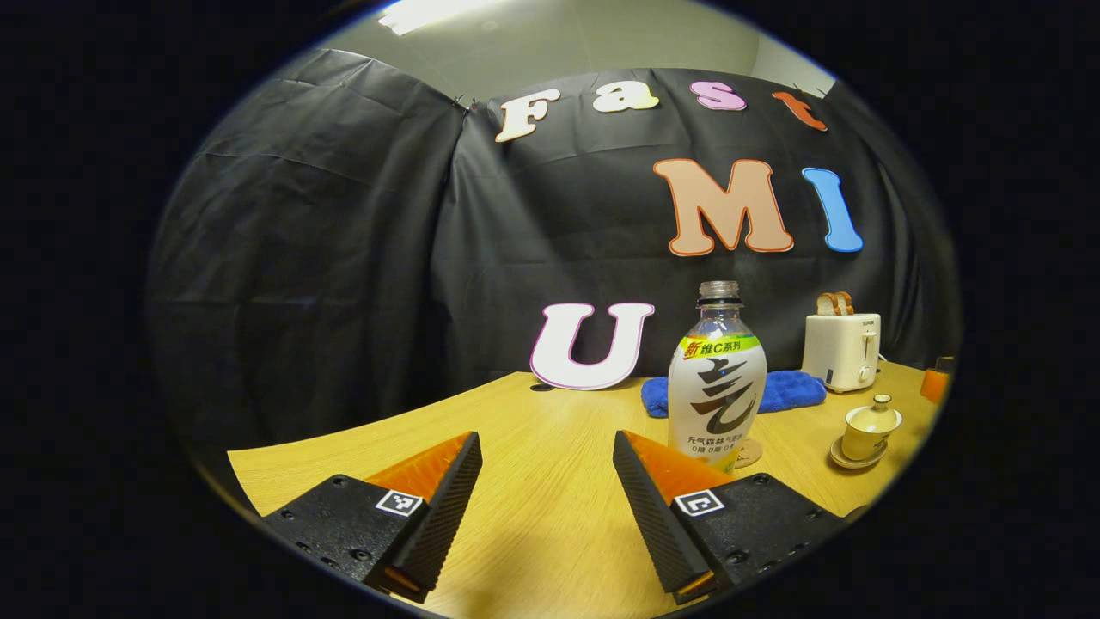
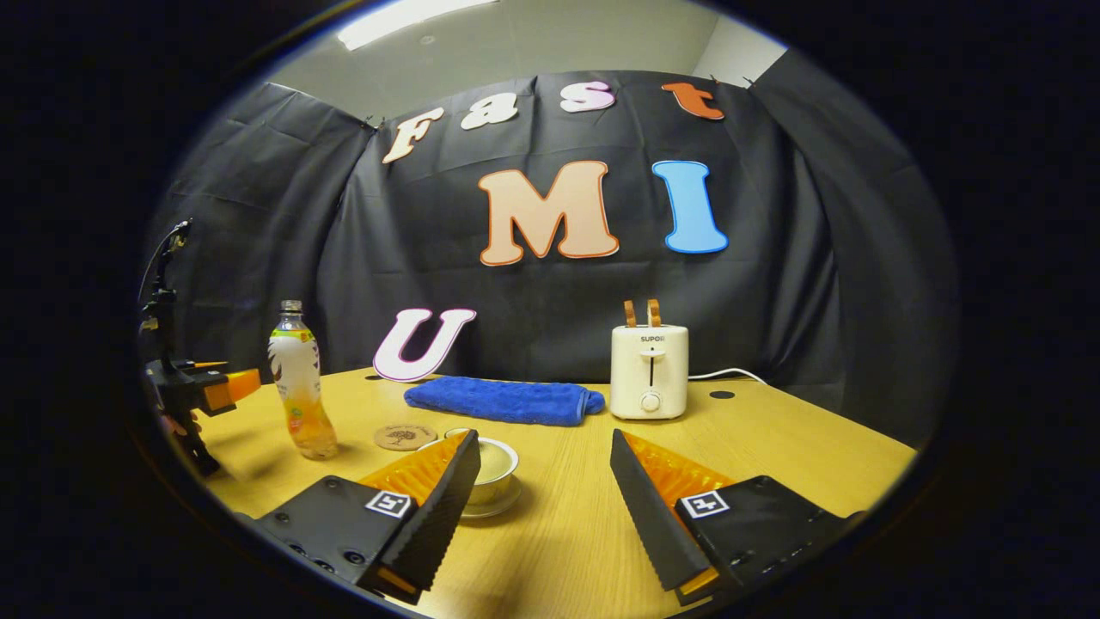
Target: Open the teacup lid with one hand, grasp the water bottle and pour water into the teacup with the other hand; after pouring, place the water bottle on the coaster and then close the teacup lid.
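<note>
The wooden table is seen spread under both grippers. At its far edge a blue towel is laid flat, with a white toaster stood at the towel's three o'clock, bread slices showing in its slots. The water bottle is stood upright, uncapped, at one o'clock from the left gripper, whose jaws are spread wide with only bare table between them. The coaster is found just beside the bottle, at its three o'clock in the right gripper view. The teacup is set on its saucer with the lid on, at three o'clock of the bottle in the left gripper view; it is partly hidden behind one finger of the right gripper, which is likewise held wide apart and grips nothing.

Nothing is judged done as yet. The lid's small knob should be approached from above, centred between the fingers, and lifted straight so the cup is not dragged on its saucer.
</note>
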The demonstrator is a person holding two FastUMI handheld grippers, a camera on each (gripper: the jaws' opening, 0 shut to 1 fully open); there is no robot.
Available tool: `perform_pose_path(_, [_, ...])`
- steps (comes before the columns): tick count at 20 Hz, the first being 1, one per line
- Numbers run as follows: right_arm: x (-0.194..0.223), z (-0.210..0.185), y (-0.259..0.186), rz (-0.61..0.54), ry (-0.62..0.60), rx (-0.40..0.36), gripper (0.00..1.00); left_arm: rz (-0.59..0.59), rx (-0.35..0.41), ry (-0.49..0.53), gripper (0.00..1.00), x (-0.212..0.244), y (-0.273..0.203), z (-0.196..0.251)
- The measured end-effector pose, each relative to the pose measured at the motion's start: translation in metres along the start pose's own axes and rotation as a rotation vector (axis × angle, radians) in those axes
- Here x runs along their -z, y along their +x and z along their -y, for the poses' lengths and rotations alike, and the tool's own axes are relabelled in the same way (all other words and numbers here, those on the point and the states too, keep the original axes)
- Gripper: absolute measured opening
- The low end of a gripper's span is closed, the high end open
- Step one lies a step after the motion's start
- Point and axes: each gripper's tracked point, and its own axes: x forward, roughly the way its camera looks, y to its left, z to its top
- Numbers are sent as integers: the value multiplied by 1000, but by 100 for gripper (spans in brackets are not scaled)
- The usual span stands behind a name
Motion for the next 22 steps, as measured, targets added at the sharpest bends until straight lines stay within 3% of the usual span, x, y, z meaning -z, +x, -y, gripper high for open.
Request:
perform_pose_path(4, [3,-18,9,-8,3,-82,94,0,-2,0,90,-1,0,-1])
perform_pose_path(6, [2,-24,13,-9,4,-105,99,0,-3,1,90,0,0,-1])
perform_pose_path(7, [3,-27,15,-9,5,-115,94,0,-3,0,90,0,0,-1])
perform_pose_path(9, [3,-35,23,-12,6,-142,94,0,-3,0,90,0,0,-1])
perform_pose_path(10, [5,-40,27,-19,6,-155,99,0,-3,0,90,0,0,-1])
perform_pose_path(12, [9,-50,33,-39,5,-182,94,0,-3,0,90,0,0,-1])
perform_pose_path(18, [19,-71,56,-93,-1,-220,97,-1,-3,-1,90,0,0,-1])
perform_pose_path(19, [19,-74,59,-97,-2,-221,94,-1,-3,-1,90,1,0,-1])
perform_pose_path(22, [24,-78,65,-130,-6,-224,99,-1,-3,-2,90,0,0,-1])
